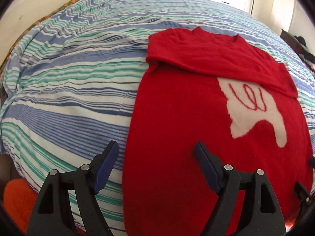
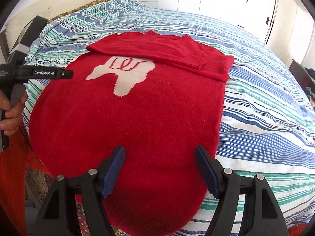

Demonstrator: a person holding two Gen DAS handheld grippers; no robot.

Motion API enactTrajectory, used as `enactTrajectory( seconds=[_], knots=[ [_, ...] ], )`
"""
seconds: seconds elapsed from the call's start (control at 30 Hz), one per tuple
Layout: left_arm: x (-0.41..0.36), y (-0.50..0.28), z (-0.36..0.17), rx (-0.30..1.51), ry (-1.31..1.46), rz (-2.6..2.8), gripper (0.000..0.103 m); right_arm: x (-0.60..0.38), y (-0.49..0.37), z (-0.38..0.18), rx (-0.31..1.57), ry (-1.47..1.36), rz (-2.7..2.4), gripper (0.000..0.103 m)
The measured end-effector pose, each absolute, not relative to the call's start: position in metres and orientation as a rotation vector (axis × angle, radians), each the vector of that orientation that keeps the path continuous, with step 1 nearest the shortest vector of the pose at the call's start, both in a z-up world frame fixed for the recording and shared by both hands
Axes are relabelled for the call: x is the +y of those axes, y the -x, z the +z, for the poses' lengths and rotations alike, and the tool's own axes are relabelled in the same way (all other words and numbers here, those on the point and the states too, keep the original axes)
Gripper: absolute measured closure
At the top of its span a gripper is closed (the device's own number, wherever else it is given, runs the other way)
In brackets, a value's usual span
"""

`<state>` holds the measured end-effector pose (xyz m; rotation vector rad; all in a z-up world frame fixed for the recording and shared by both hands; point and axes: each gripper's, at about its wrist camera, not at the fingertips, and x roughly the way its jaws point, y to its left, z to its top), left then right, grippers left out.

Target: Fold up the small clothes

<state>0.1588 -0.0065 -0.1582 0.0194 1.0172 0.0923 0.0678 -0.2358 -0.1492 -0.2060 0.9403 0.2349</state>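
Striped bedspread (image 2: 265,106): red sweater (image 2: 137,118) lying flat, sleeves folded across chest. Left gripper (image 1: 156,151) and right gripper (image 2: 159,153), both spread and empty, hover over hem. Advice: pinch both hem corners evenly, fold toward collar.

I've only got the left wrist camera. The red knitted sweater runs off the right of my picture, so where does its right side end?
Observer: The red knitted sweater ends with its right edge lying on the blue, green and white striped bedspread.
Operator: And the folded sleeve?
Observer: Its cuff stops on the chest, short of that right edge.
Operator: Where's the right gripper?
Observer: The right gripper is open and empty over the hem, near the hem's right end.
Operator: Does that camera see my left gripper?
Observer: Yes, the left gripper shows side-on at the sweater's left edge, with a hand on its handle.
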Motion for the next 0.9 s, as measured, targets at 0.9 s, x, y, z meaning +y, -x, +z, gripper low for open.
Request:
enactTrajectory(
  seconds=[0.9],
  knots=[
    [0.023, -0.182, -0.158, 0.959, 0.003, 0.136, 0.012, -0.299, -0.128, -0.103, 0.891, -0.273, 0.316, 0.030]
  ],
)
